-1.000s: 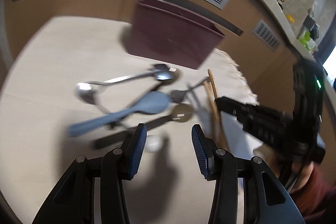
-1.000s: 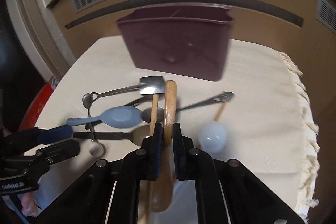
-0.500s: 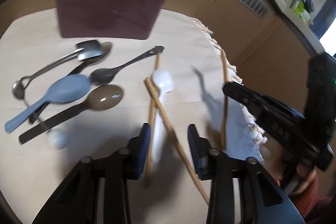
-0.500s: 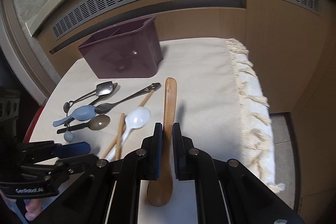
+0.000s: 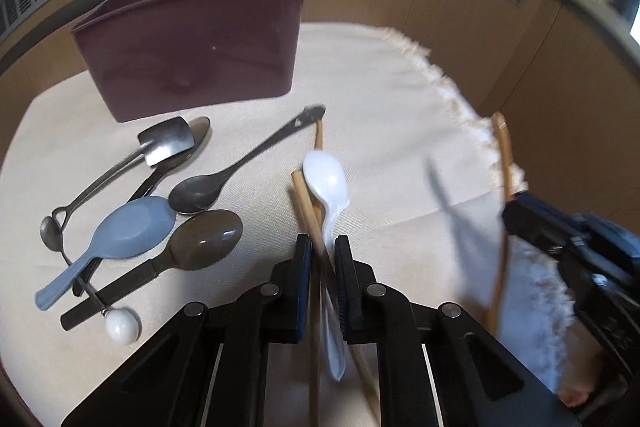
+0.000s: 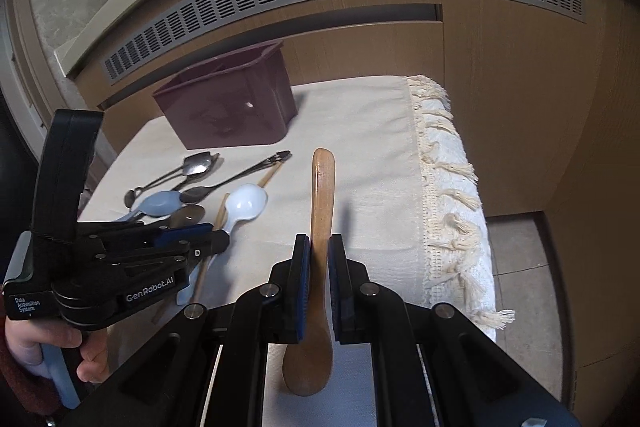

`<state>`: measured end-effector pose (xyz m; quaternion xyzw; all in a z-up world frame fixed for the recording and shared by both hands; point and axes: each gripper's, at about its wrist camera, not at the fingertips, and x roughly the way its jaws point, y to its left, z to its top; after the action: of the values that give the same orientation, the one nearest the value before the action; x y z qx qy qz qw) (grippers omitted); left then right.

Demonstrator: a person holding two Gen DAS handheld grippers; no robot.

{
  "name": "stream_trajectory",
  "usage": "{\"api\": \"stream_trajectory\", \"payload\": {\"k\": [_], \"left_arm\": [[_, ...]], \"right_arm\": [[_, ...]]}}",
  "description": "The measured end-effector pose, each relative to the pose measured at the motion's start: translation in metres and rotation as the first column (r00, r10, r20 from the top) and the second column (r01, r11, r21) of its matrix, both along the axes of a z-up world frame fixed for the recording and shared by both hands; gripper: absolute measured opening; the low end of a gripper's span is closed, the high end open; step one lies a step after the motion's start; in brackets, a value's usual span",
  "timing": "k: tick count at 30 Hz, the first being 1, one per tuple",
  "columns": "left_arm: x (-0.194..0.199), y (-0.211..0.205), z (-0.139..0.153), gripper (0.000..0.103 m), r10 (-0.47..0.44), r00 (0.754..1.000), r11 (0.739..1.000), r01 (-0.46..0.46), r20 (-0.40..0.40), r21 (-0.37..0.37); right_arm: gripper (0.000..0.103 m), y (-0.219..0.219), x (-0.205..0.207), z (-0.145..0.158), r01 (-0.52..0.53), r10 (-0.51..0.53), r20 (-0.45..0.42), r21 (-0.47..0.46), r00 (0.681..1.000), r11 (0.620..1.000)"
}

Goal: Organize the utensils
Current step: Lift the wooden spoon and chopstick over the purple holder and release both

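My left gripper (image 5: pixel 322 259) has closed around a white plastic spoon (image 5: pixel 326 183) and two wooden chopsticks (image 5: pixel 306 203) lying on the cream cloth (image 5: pixel 380 99). My right gripper (image 6: pixel 319 259) is shut on a wooden spoon (image 6: pixel 323 187) and holds it above the cloth's right part, handle pointing away. A dark maroon utensil box (image 5: pixel 192 47) stands at the back; it also shows in the right wrist view (image 6: pixel 228 107). Left of the white spoon lie metal spoons (image 5: pixel 200 187), a light blue spoon (image 5: pixel 128 227) and a brown spoon (image 5: pixel 204 239).
The cloth's fringed right edge (image 6: pixel 444 187) hangs over the table side. Wooden cabinet fronts with grey vents (image 6: pixel 224 11) stand behind. A small metal spoon with a white ball end (image 5: pixel 120 325) lies at the left front.
My left gripper has moved forward and closed its fingers around the white spoon and chopsticks. My right gripper, still holding the wooden spoon, has pulled back and to the right.
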<state>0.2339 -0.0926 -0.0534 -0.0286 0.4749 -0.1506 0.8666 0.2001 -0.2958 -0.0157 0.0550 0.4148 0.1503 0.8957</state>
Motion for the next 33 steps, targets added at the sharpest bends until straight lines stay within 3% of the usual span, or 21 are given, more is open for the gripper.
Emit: {"api": "stream_trajectory", "payload": {"k": [4,8,11,15,17,20,22,25,27,29,33], "left_arm": [[-0.022,0.039,0.029,0.008,0.022,0.997,0.992,-0.014,0.068,-0.122],[-0.042,0.061,0.054,0.006,0.043,0.982,0.993,-0.021,0.181,-0.118],[-0.050,0.072,0.069,0.006,0.070,0.970,0.987,-0.034,0.234,-0.154],[-0.044,0.093,0.124,0.006,0.081,0.929,0.976,0.000,0.362,-0.217],[-0.030,0.104,0.170,0.006,0.091,0.875,0.971,0.029,0.475,-0.238],[-0.009,0.126,0.230,0.006,0.147,0.756,0.960,0.045,0.637,-0.275],[0.014,0.137,0.248,0.006,0.201,0.666,0.960,0.013,0.718,-0.281],[0.053,0.150,0.245,0.006,0.252,0.619,0.951,-0.017,0.744,-0.308],[0.079,0.156,0.230,0.006,0.280,0.605,0.944,-0.034,0.746,-0.327],[0.104,0.159,0.210,0.005,0.294,0.606,0.942,-0.051,0.739,-0.333],[0.139,0.156,0.158,0.006,0.300,0.659,0.939,-0.078,0.689,-0.335]], "right_arm": [[0.008,0.005,-0.004,0.006,-0.047,0.047,-0.001,0.063,0.999,0.997],[0.008,0.017,-0.008,0.010,-0.095,0.094,0.012,0.099,0.996,0.991],[0.008,0.026,-0.007,0.014,-0.106,0.105,0.020,0.115,0.994,0.988],[0.007,0.037,-0.005,0.038,-0.113,0.104,0.090,0.108,0.990,0.988],[0.004,0.043,0.004,0.068,-0.122,0.108,0.170,0.074,0.980,0.990],[0.004,0.055,0.029,0.135,-0.134,0.118,0.332,0.026,0.936,0.991],[0.004,0.062,0.049,0.166,-0.122,0.106,0.403,0.014,0.909,0.992],[0.004,0.072,0.087,0.187,-0.119,0.097,0.446,0.022,0.890,0.993],[0.004,0.079,0.114,0.183,-0.122,0.094,0.428,0.038,0.899,0.992],[0.004,0.085,0.133,0.171,-0.116,0.091,0.403,0.038,0.911,0.992],[0.004,0.093,0.162,0.139,-0.127,0.109,0.333,0.033,0.937,0.991]]}}
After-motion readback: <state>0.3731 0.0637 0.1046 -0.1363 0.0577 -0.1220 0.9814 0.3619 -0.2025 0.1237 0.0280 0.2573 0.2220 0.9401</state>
